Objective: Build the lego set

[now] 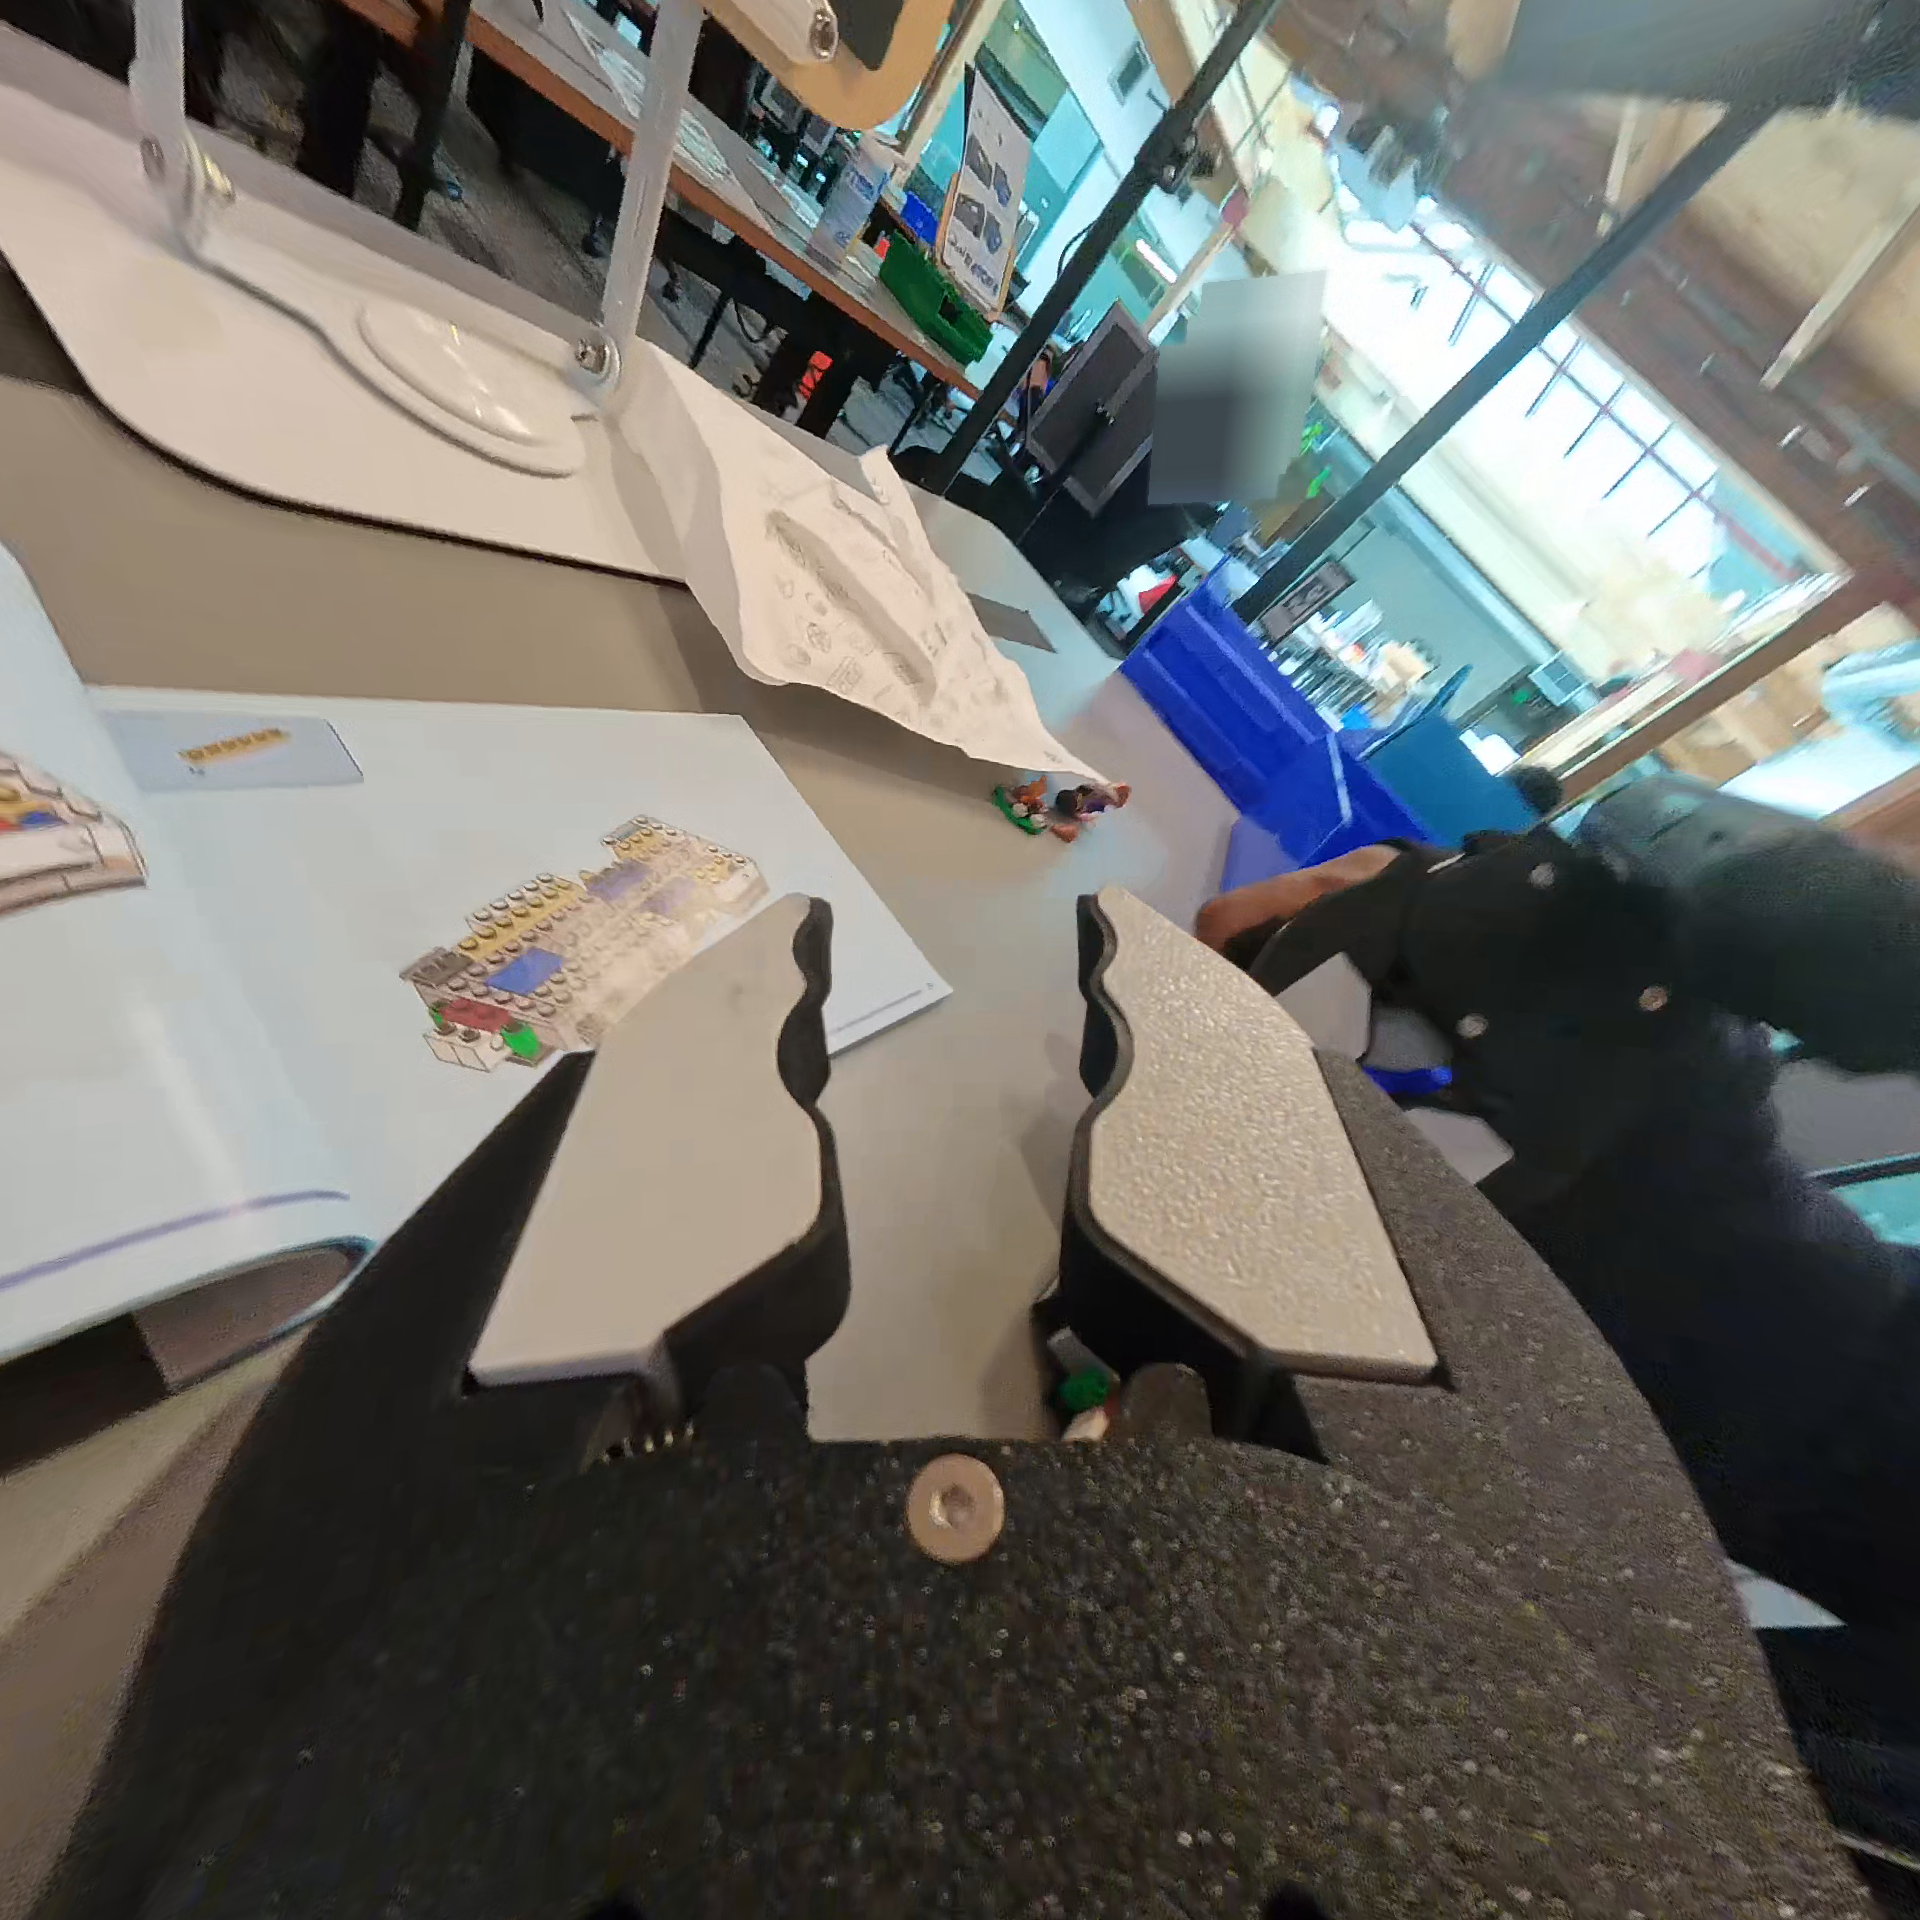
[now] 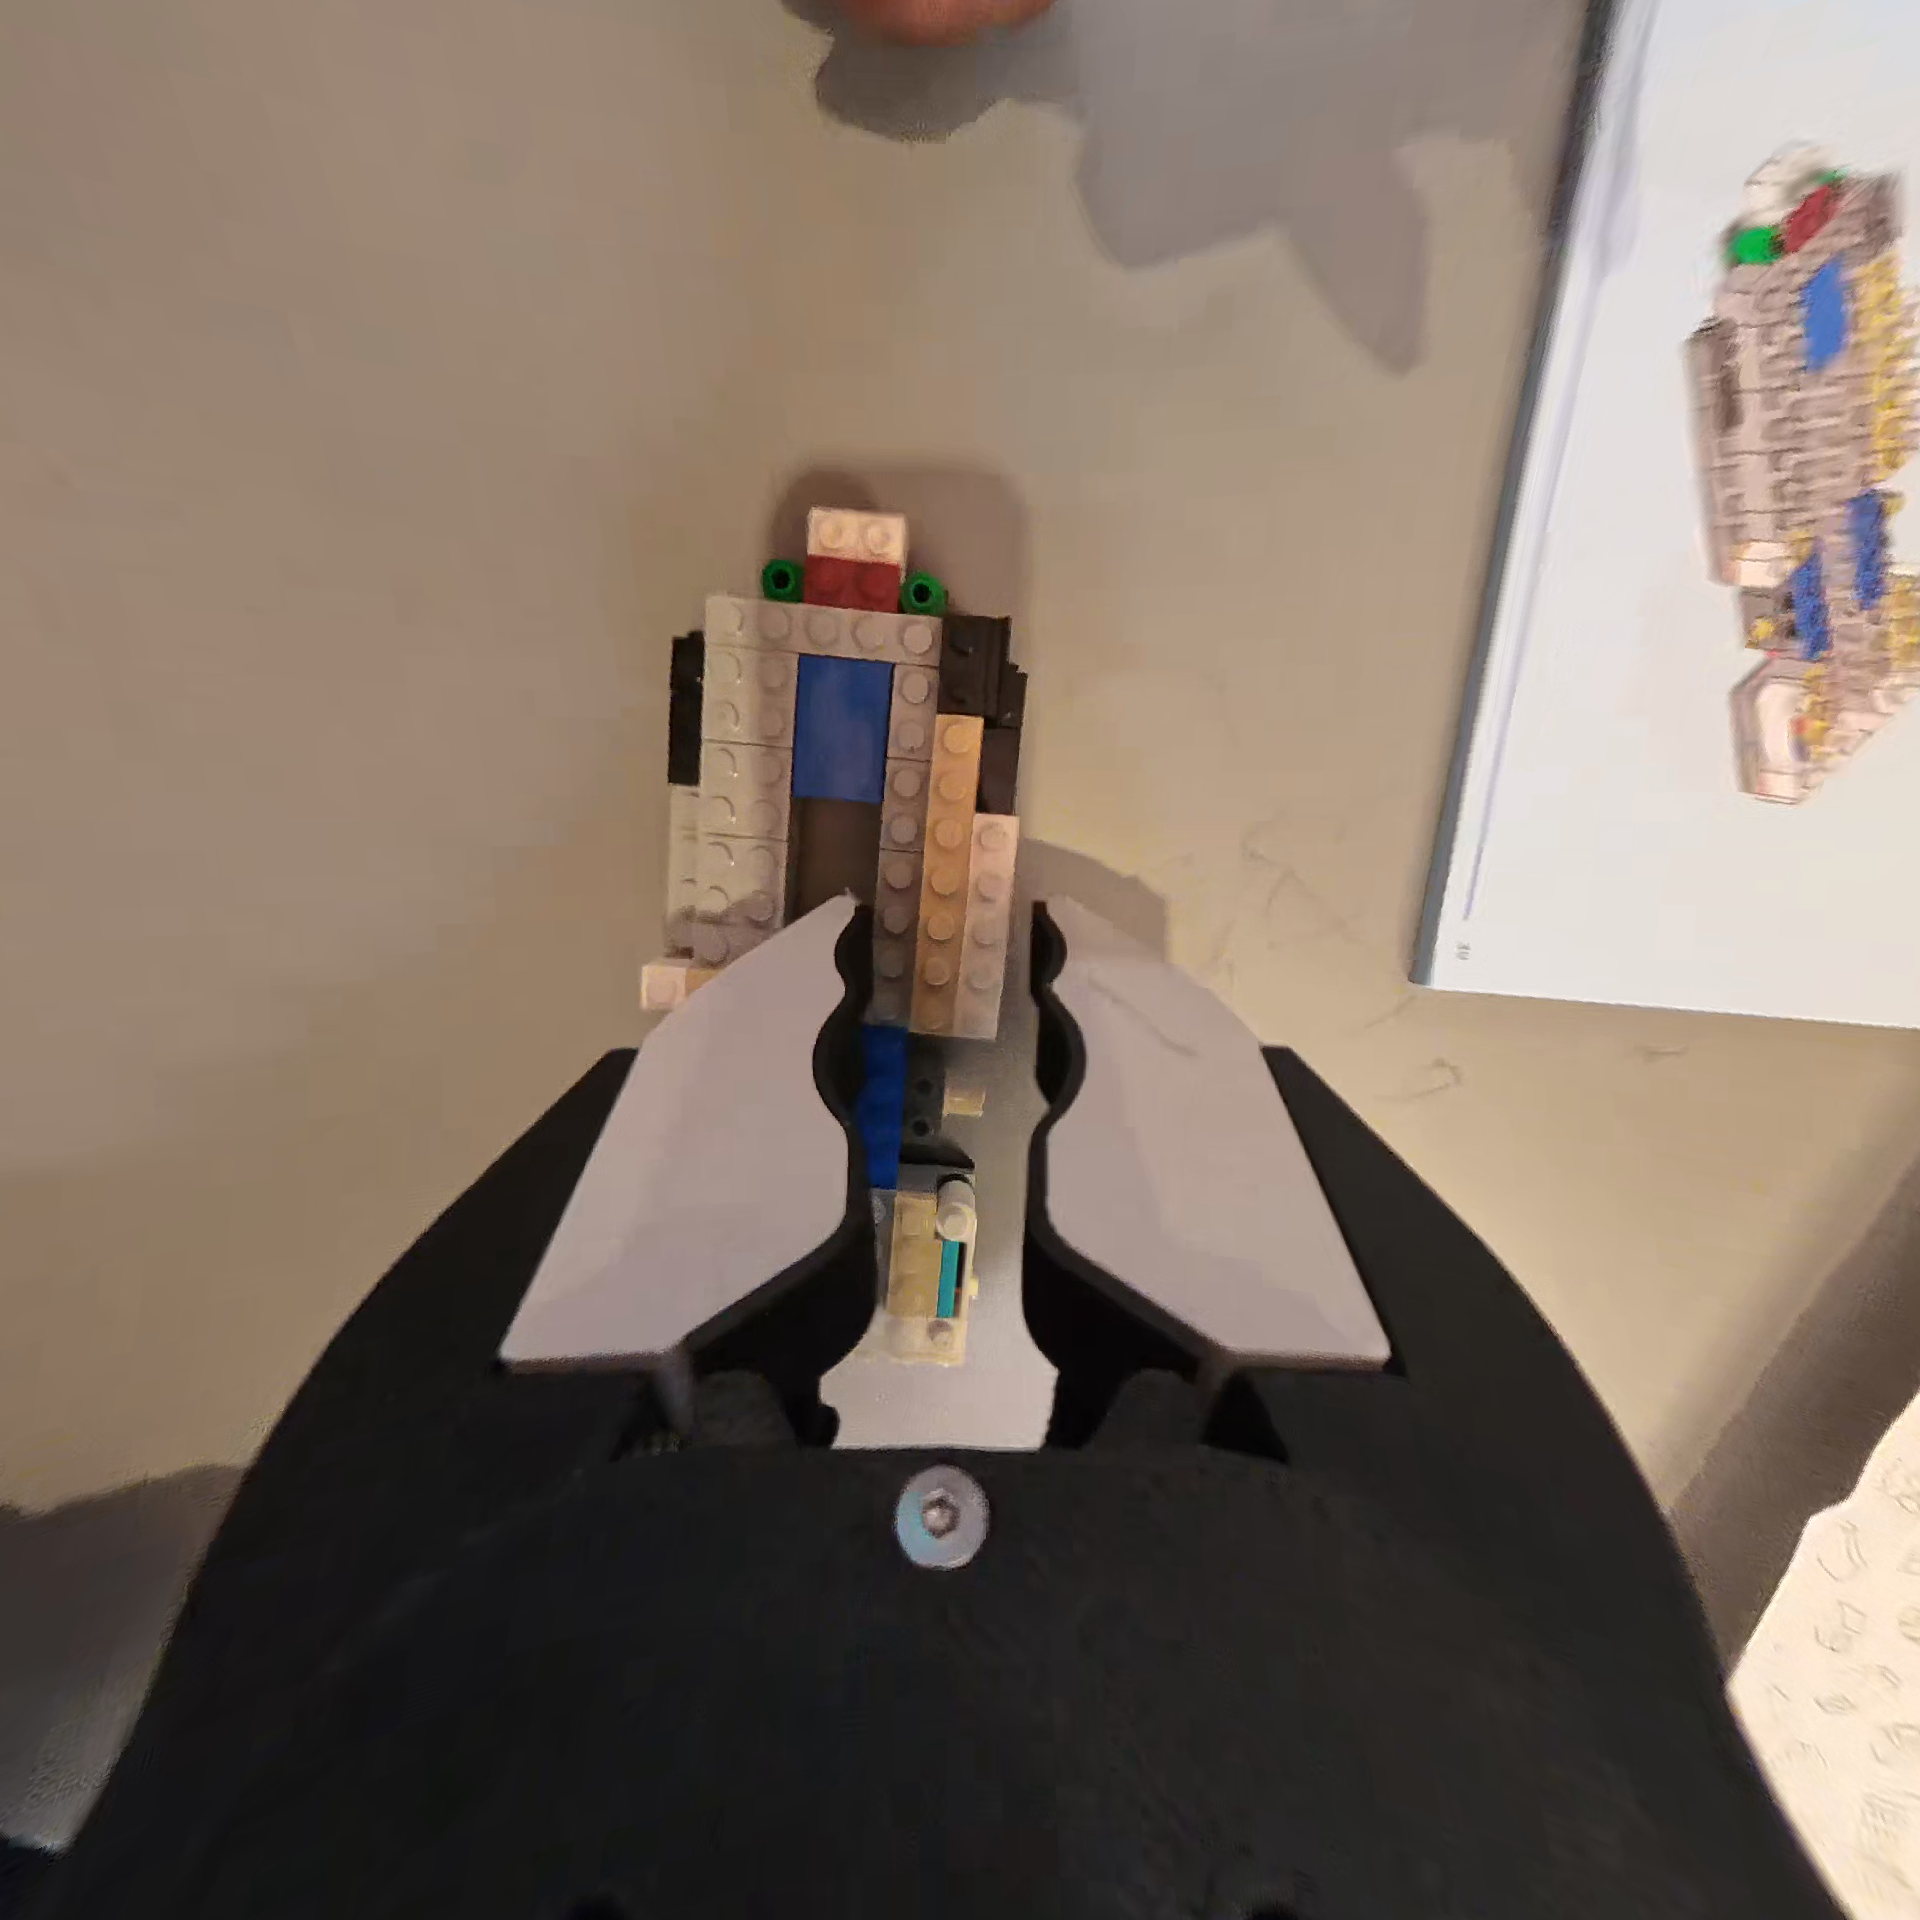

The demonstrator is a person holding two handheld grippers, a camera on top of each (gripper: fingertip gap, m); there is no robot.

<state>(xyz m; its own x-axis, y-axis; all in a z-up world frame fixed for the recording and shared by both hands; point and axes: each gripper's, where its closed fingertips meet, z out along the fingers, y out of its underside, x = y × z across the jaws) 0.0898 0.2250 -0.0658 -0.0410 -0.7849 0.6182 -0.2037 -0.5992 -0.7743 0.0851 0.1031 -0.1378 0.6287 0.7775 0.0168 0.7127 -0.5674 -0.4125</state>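
The left gripper (image 1: pixel 954 914) hangs over the bare grey tabletop (image 1: pixel 935 1195) with its jaws wide apart and nothing between its black-edged pads (image 1: pixel 805 966). On its left side lies the open pale-blue instruction booklet (image 1: pixel 312 935) with a printed picture of a brick model, and further away a crumpled white sheet of line drawings (image 1: pixel 862 623) and a small heap of green, orange and dark toy pieces (image 1: pixel 1060 805) just beside its corner. At the right edge of the left wrist view the black body of the other gripper is seen, partly blurred. The right gripper (image 2: pixel 945 920) points down at a long multicoloured toy-brick model (image 2: pixel 831 727) made of grey, tan, blue, black, red and green plastic, which lies flat on the table directly under and ahead of it. Its jaws are partly open around the narrow near part of the model; the left pad (image 2: pixel 847 966) seems to lie against the grey row, while a gap shows at the right pad, so I do not count this as a grip. I judge the model to be light and stiff but fragile at the joints, with smooth, slippery sides; it is best taken across the thick stacked middle, not by the thin end pieces.
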